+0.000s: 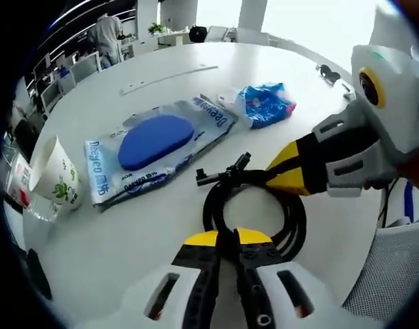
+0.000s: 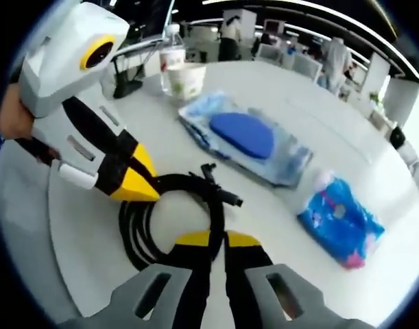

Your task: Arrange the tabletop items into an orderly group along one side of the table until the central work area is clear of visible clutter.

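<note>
On the near edge of the white desk [image 1: 278,75], the coiled black cable [image 1: 254,205] is clamped by both the left gripper [image 1: 226,241] and right gripper [image 2: 217,241], and is best carried level, loops kept together, toward the blue packet [image 1: 154,147].

tabletop [image 1: 161,226]: smooth white, faint sheen
cable [image 1: 291,226]: matt black rubbery coil
wipes pack [image 1: 154,147]: glossy crinkled plastic film
cup [image 1: 55,171]: printed paper

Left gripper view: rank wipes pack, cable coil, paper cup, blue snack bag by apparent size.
1. wipes pack
2. cable coil, nearer the camera, so unsure
3. and 4. paper cup and blue snack bag: look alike, no ranking.
</note>
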The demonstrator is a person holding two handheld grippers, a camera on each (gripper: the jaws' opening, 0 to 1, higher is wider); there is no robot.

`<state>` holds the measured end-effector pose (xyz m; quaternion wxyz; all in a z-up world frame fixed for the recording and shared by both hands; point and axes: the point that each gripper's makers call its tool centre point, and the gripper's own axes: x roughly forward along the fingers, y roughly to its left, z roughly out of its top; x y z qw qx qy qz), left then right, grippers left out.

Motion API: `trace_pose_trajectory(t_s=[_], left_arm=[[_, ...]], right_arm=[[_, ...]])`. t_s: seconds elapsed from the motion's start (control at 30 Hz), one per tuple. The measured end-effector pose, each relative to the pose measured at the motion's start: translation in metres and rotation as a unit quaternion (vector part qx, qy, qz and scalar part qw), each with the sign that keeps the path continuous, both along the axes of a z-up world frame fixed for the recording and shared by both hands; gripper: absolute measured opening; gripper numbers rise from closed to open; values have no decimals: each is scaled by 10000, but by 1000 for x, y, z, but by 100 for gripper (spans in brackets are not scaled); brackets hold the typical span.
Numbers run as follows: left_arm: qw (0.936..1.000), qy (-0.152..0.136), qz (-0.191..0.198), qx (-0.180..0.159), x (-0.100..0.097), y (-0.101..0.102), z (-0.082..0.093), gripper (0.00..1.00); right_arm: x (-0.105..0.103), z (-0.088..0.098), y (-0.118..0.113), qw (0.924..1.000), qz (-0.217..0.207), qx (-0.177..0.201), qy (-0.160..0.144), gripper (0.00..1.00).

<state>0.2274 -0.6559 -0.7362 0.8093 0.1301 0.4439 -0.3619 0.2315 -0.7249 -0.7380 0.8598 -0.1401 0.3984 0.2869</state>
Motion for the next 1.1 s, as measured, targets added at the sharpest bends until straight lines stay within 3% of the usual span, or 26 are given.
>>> trace_pose_trajectory(t_s=[0.3,0.5,0.63,0.7,0.77,1.1], left_arm=[[9994,-214,-233,164,2,1,1,7],[9990,-287,-281,179,4,1,1,9],[9985,-363,-330,230,4,1,2,12],[9979,-502,-348,230,6,2,6,14],[9972,-607,-394,195,8,2,10,18],[9940,-1017,-370,168,17,8,23,43]], right_arm=[[-3,0,2,9995,-146,244,167,3],[-2,-1,2,9992,-226,300,100,3],[-3,1,3,9998,-49,173,-111,4],[1,7,3,9989,136,78,-452,5],[3,16,8,9969,126,314,-709,7],[2,33,9,9933,-103,671,-934,31]])
